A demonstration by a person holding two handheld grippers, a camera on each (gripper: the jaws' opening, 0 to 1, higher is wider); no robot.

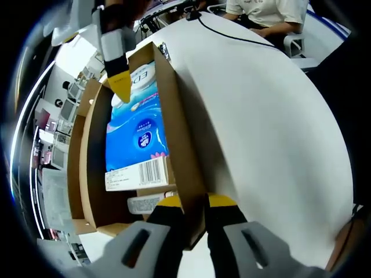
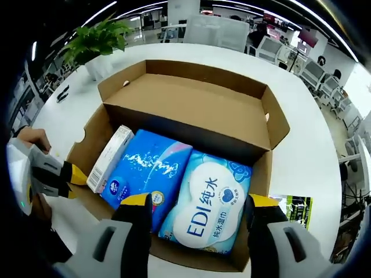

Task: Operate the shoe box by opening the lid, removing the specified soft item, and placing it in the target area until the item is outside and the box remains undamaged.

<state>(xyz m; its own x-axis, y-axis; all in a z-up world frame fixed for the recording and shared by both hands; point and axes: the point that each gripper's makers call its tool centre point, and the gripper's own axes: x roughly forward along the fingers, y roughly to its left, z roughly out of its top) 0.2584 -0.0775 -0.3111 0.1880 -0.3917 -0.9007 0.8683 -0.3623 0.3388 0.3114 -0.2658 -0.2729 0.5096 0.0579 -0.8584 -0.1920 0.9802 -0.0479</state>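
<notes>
Steadying the shoe box (image 2: 191,110) on the white worktop (image 2: 307,156), lid already folded back. Pinching the box's near wall with the left gripper (image 1: 194,204), jaws pressed together on the cardboard edge. Hovering the right gripper (image 2: 197,202) spread wide over the soft wipes pack (image 2: 206,208), jaws flanking it, not yet closing. Sitting beside it, a blue pack (image 2: 145,168) and a slim white carton (image 2: 109,157). Probably reaching for the wipes pack next: lowering squarely, closing gently on the pack's sides, lifting straight up, avoiding snagging the front wall, keeping the left hold light enough not to crease the cardboard
</notes>
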